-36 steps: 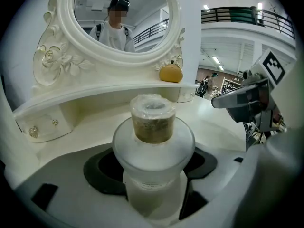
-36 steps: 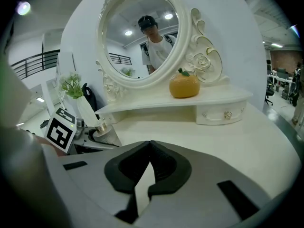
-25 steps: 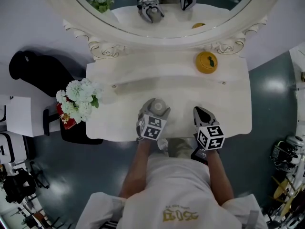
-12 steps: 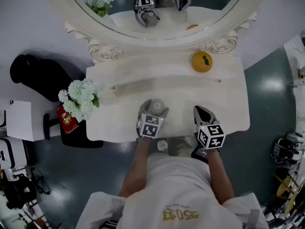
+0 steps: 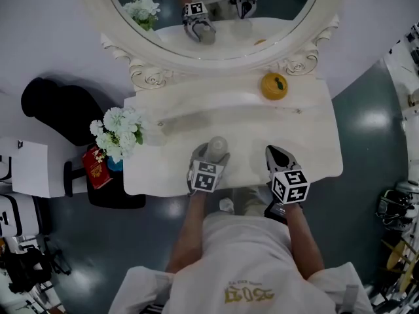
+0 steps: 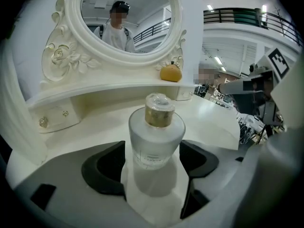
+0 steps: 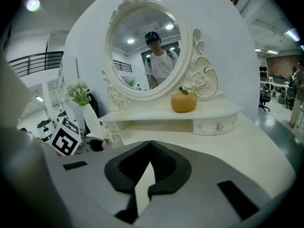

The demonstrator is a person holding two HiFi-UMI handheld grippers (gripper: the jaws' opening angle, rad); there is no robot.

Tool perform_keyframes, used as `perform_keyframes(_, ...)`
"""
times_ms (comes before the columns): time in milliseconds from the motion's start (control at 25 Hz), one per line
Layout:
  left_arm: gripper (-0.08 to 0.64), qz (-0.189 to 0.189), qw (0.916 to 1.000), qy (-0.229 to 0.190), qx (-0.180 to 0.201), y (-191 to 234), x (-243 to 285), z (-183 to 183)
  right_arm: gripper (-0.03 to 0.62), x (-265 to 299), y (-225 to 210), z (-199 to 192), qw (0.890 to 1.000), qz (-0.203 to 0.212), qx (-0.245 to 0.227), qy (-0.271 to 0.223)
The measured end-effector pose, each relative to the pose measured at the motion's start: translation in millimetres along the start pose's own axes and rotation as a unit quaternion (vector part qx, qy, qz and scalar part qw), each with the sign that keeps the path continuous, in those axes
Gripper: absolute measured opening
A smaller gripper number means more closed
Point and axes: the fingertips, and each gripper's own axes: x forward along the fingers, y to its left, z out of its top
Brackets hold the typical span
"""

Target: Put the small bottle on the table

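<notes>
The small frosted glass bottle [image 6: 156, 137] with a gold collar stands upright on the white dressing table [image 5: 308, 129], near its front edge [image 5: 217, 146]. My left gripper [image 5: 211, 154] is around it, with a black pad on each side [image 6: 153, 160]. Its jaws are closing, with the bottle between them and thin gaps still showing at the pads. My right gripper [image 5: 278, 157] hovers over the table's front right with nothing in it, and its pads meet at the tips [image 7: 148, 167].
An orange pumpkin-shaped jar [image 5: 273, 86] sits on the raised back shelf under the oval mirror [image 5: 216, 12]. A vase of white flowers [image 5: 118, 126] stands at the table's left end. A black chair [image 5: 59, 106] and a red item [image 5: 96, 165] lie off the left side.
The head view has shifted a little. The bottle and both grippers stay where they were on the table.
</notes>
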Motion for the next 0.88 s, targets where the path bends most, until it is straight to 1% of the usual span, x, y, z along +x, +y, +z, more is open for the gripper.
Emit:
perform_keyframes(200, 0.376, -0.004, 0.9999, -0.010, -0.007, -4.0, -18.0, -2.9, 0.012, -10.1, 12.3, 1.9, 1.000, 0.003, -0.005, -0.012)
perform_keyframes(400, 0.365, -0.004, 0.9989, -0.039, -0.025, -1.7, -41.4, 0.9, 0.012, -16.7, 27.7, 5.0, 1.000, 0.012, -0.011, -0.024)
perform_keyframes(560, 0.287, 0.002, 0.9958, -0.083, -0.039, 7.6, -67.0, 12.8, 0.012, -20.6, 38.3, 5.7, 0.999, 0.018, -0.015, -0.031)
perform_keyframes(680, 0.241, 0.001, 0.9915, -0.115, -0.060, 12.4, -86.3, 21.8, 0.012, -23.4, 44.3, 7.4, 0.999, 0.021, -0.016, -0.038)
perform_keyframes(760, 0.189, 0.002, 0.9884, -0.136, -0.067, 13.3, -98.2, 28.3, 0.012, -26.5, 49.0, 9.1, 0.999, 0.023, -0.018, -0.044)
perform_keyframes(800, 0.175, 0.001, 0.9869, -0.146, -0.068, 13.2, -103.5, 32.1, 0.012, -27.7, 52.0, 9.9, 0.998, 0.027, -0.018, -0.047)
perform_keyframes(880, 0.155, -0.010, 0.9831, -0.166, -0.077, 11.6, -113.4, 41.4, 0.012, -29.6, 60.0, 12.2, 0.998, 0.040, -0.017, -0.055)
